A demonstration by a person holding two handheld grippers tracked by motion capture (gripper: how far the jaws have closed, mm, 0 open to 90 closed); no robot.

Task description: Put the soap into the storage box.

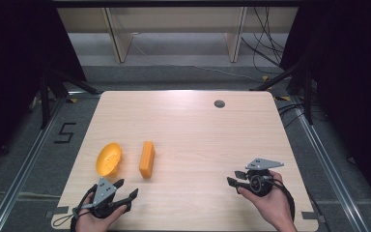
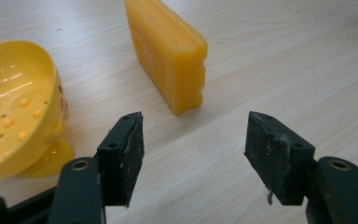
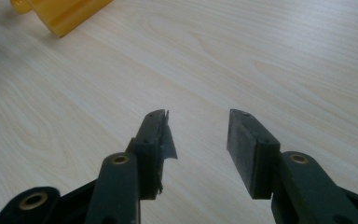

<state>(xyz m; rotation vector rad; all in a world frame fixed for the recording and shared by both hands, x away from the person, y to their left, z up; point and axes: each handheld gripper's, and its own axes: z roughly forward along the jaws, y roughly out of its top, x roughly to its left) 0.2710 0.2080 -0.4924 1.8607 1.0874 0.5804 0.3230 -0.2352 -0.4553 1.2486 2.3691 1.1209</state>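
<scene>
Soap bar (image 1: 147, 159), beside yellow dish (image 1: 108, 159), untouched

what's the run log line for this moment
left gripper: open, near soap bar | right gripper: open, over bare table | soap dish: empty

One readable mark: a black "5" (image 1: 65, 132) taped on the grey floor (image 1: 24, 145), left of the desk (image 1: 198, 125), seen in the high view. No lettering legible on the yellow block or the yellow dish in either gripper view.
</scene>
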